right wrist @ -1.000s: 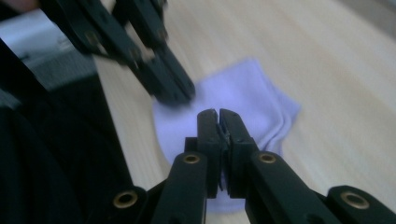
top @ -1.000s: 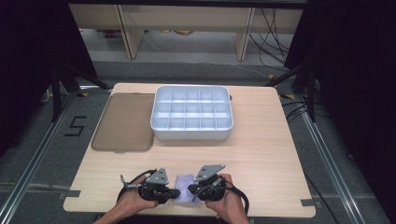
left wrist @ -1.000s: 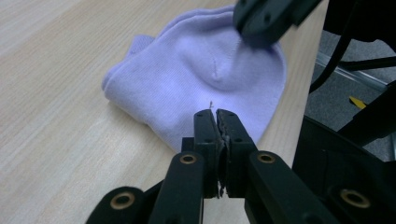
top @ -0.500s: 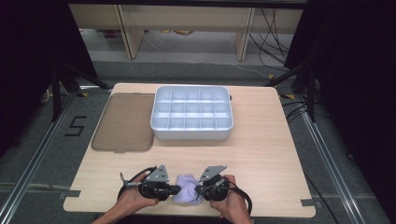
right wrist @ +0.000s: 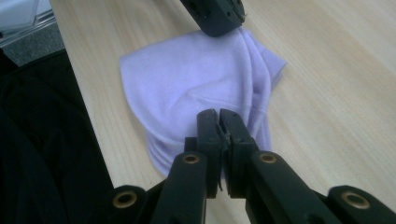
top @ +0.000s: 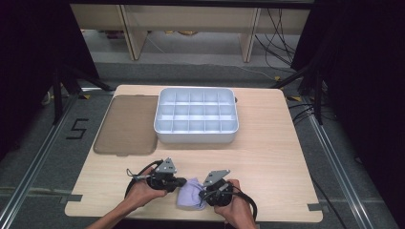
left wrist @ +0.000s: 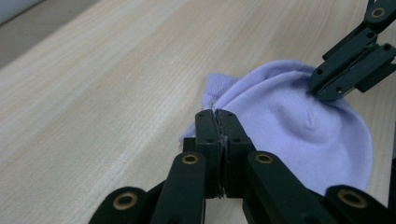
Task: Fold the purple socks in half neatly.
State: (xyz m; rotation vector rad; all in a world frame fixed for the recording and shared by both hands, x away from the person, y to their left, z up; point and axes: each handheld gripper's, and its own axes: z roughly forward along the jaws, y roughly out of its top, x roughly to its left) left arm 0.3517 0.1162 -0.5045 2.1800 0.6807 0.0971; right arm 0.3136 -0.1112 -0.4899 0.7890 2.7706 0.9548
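A lavender sock [top: 190,195] lies near the table's front edge between my two grippers. My left gripper [top: 183,182] is shut on the sock's left edge; in the left gripper view its jaws [left wrist: 217,114] meet with a fold of the sock [left wrist: 289,116] pinched between them. My right gripper [top: 203,194] is shut on the sock's right side, with its jaws [right wrist: 218,114] closed on the fabric [right wrist: 187,84]. Each gripper also appears in the other's view, the right one [left wrist: 327,91] and the left one [right wrist: 219,21], biting the far edge of the sock.
A white tray with several compartments [top: 196,136] stands at the back middle of the wooden table [top: 277,157]. A brown flat lid [top: 126,125] lies to its left. The table's front edge runs just below the hands.
My left gripper has drawn to the left, away from the right one. The sock, bunched and mostly hidden between them before, now spreads out between the two grippers.
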